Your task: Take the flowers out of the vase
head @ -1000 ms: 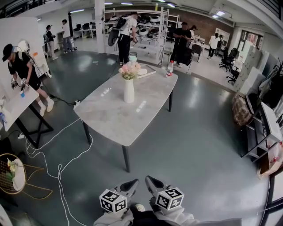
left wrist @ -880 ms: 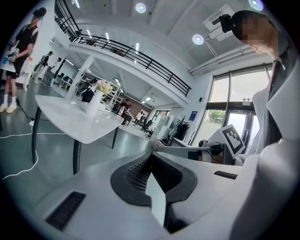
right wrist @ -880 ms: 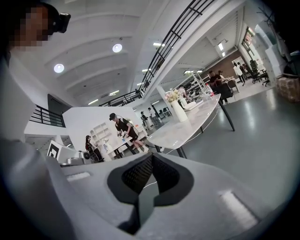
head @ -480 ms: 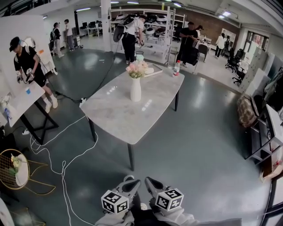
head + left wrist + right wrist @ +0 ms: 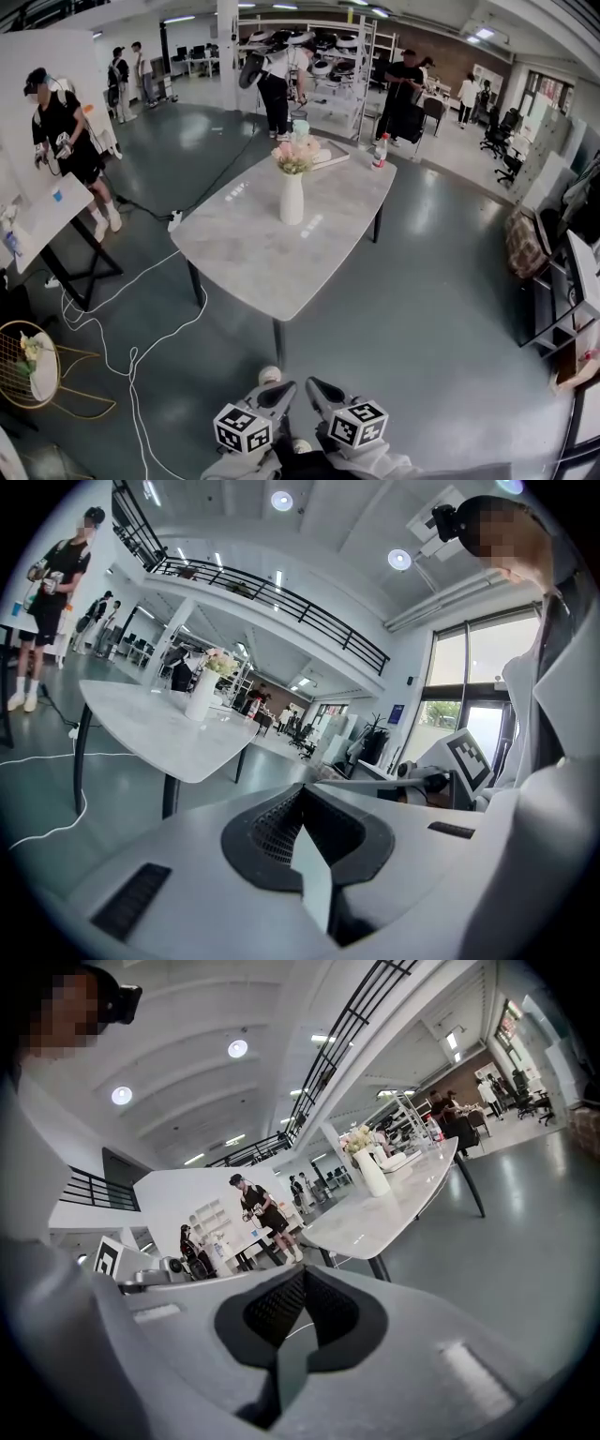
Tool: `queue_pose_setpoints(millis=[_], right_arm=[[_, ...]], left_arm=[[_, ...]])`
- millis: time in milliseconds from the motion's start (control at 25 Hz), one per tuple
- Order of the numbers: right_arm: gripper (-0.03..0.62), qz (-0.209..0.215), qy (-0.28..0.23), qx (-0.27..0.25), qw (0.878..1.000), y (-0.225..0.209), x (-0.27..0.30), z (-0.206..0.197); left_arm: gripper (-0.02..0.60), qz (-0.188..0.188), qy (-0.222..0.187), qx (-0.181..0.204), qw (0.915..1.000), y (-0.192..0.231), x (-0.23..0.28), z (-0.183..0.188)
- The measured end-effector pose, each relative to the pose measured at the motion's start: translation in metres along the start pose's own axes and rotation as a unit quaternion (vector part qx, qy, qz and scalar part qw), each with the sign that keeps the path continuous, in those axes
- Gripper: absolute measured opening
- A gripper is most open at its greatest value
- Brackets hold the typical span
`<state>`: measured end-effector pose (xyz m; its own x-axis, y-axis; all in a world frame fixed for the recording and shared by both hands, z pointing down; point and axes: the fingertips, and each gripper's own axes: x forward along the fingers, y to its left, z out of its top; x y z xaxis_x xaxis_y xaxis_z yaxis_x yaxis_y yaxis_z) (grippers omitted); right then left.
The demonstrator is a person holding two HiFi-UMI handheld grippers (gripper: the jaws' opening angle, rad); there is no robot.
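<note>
Right at the bottom of the head view, the left gripper [image 5: 278, 393] and the right gripper [image 5: 320, 389] are side by side, close to the person's body. Each one has a cube with black and white squares on it. Both point forward, toward the table. In the left gripper view the two jaws are pressed together with nothing between them. In the right gripper view the jaws are also pressed together and hold nothing. Under the grippers is a shiny grey floor [image 5: 441, 309]. A long white cable [image 5: 141, 309] curls across the floor on the left. Near the left edge there is a gold wire stand [image 5: 28, 375]. A bit farther ahead is a big pale table [image 5: 253, 258] with dark legs. It is well apart from both grippers. A tall white vase [image 5: 292, 199] stands upright near the middle of the table. The pink and white flowers [image 5: 296, 155] are in the vase, sticking out of its top. Behind the vase, at the far end of the table, lies a flat book [image 5: 330, 156], and a bottle [image 5: 381, 150] with a red cap stands near the far corner. On the left, a person in black [image 5: 64, 131] stands by a white board. Far at the back there are metal shelves [image 5: 328, 56] and more people standing around.
</note>
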<state>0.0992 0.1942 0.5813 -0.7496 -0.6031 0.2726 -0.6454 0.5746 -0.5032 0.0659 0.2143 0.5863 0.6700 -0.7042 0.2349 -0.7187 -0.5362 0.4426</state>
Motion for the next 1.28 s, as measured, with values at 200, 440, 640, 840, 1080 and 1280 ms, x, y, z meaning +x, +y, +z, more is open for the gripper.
queue_pose_setpoints(millis=[200, 440, 640, 840, 1080, 1280], right_arm=[[-0.001, 0.007, 0.010, 0.000, 1.000, -0.011, 0.036, 0.014], [-0.002, 0.009, 0.015, 0.007, 1.000, -0.031, 0.085, 0.039], [0.000, -0.001, 0.012, 0.013, 1.000, -0.049, 0.119, 0.068], [-0.002, -0.016, 0.005, 0.016, 1.000, -0.067, 0.148, 0.096], [-0.002, -0.011, 0.010, 0.018, 1.000, -0.073, 0.188, 0.118], [0.000, -0.010, 0.010, 0.018, 1.000, -0.077, 0.219, 0.135]], left_arm=[[0.002, 0.001, 0.003, -0.011, 0.9999, 0.029, 0.018, 0.014], [0.002, 0.002, 0.007, -0.013, 0.9999, 0.075, 0.045, 0.043], [0.002, -0.004, 0.012, -0.012, 0.9998, 0.106, 0.069, 0.074], [0.002, -0.010, 0.017, -0.015, 0.9997, 0.135, 0.091, 0.098], [0.002, -0.017, 0.021, -0.019, 0.9995, 0.166, 0.108, 0.124], [0.002, -0.021, 0.021, -0.016, 0.9994, 0.193, 0.119, 0.144]])
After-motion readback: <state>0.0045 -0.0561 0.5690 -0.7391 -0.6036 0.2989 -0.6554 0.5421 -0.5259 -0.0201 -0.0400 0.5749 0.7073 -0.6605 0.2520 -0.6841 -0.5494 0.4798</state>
